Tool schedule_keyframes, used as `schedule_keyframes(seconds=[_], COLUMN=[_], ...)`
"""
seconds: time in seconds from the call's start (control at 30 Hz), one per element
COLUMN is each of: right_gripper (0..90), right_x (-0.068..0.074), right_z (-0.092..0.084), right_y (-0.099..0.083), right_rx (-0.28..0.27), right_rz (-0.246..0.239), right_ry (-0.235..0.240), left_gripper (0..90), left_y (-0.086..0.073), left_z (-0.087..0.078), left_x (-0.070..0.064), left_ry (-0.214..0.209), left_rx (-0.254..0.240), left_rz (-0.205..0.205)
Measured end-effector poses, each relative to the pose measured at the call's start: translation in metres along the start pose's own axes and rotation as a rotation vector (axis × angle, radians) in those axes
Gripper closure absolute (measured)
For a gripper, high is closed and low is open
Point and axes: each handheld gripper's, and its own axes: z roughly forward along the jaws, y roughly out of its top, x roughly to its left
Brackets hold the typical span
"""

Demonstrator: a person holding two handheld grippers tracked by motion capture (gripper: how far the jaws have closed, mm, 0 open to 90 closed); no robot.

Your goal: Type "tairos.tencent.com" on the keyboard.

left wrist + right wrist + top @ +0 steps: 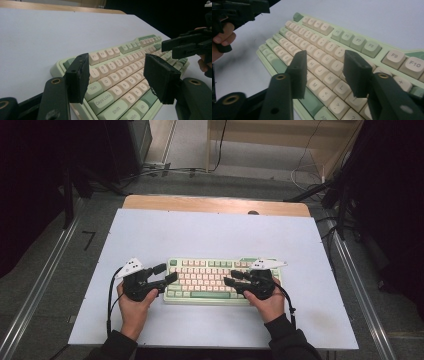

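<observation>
The pale green plastic keyboard with cream and green keycaps [222, 281] lies flat near the front middle of the white-covered tabletop [210, 232], and you have a hand-held gripper at each end of it.

Your left hand-held gripper [165, 273] points in over the keyboard's left end; in the left gripper view its jaws stand apart above the Tab, Q and Caps Lock keys, with nothing pressed between them. Your right hand-held gripper [234, 278] reaches in from the right end over the lower rows. Its jaws are apart too, hovering above the letter keys around J, K and L in the right gripper view, and they grip nothing.

The keyboard is a low rectangular slab with rounded corners. Its keycaps are smooth and matt: cream for the letters, sage green for the modifier keys and part of the function row, with a long green space bar. The jaws are flat black blocks with scuffed faces, on dark arms with brass-ringed pivots.

The tabletop's cover is plain and smooth, and a strip of bare light wood [215, 204] shows along its far edge. Each hand-held gripper trails a black cable toward you.
</observation>
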Motion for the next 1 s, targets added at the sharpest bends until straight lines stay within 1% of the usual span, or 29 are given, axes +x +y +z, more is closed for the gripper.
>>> schedule_keyframes(seconds=[0.07,0.17,0.23,0.27,0.37,0.47,0.53,0.67,0.8,0.9,1.0], right_gripper=[65.1,79.5,85.6,87.1,87.3,87.3,87.3,87.3,87.3,87.3,87.3], right_x=[0.002,0.007,0.008,0.009,0.011,0.015,0.016,0.020,0.021,0.023,0.022], right_z=[0.002,0.005,0.008,0.010,0.016,0.019,0.021,0.029,0.035,0.037,0.038], right_y=[-0.001,-0.001,0.000,0.000,-0.001,0.000,-0.001,-0.003,-0.004,-0.004,-0.004], right_rx=[0.010,0.023,0.026,0.033,0.054,0.060,0.069,0.105,0.127,0.137,0.136], right_rz=[-0.008,-0.024,-0.035,-0.037,-0.049,-0.060,-0.067,-0.087,-0.088,-0.100,-0.099], right_ry=[0.010,0.012,0.014,0.015,0.028,0.040,0.046,0.038,0.036,0.033,0.035], left_gripper=[38.2,38.1,38.1,38.0,38.0,38.0,38.0,38.0,38.0,37.9,37.9], left_y=[0.000,-0.001,-0.001,-0.001,-0.001,-0.002,-0.002,-0.002,-0.002,-0.002,-0.002], left_z=[0.000,0.001,0.000,0.000,0.000,0.000,-0.001,0.000,0.000,0.000,0.000], left_x=[-0.001,-0.001,-0.001,-0.001,-0.001,-0.001,-0.001,-0.001,-0.001,-0.001,-0.001], left_ry=[-0.005,-0.001,-0.004,-0.006,-0.010,-0.010,-0.010,-0.006,-0.009,-0.008,-0.012], left_rx=[-0.007,0.003,0.004,0.002,0.002,0.009,0.005,0.009,0.006,0.010,0.009], left_rz=[0.001,0.003,-0.002,-0.003,-0.002,-0.005,-0.006,-0.003,-0.003,-0.003,-0.006])
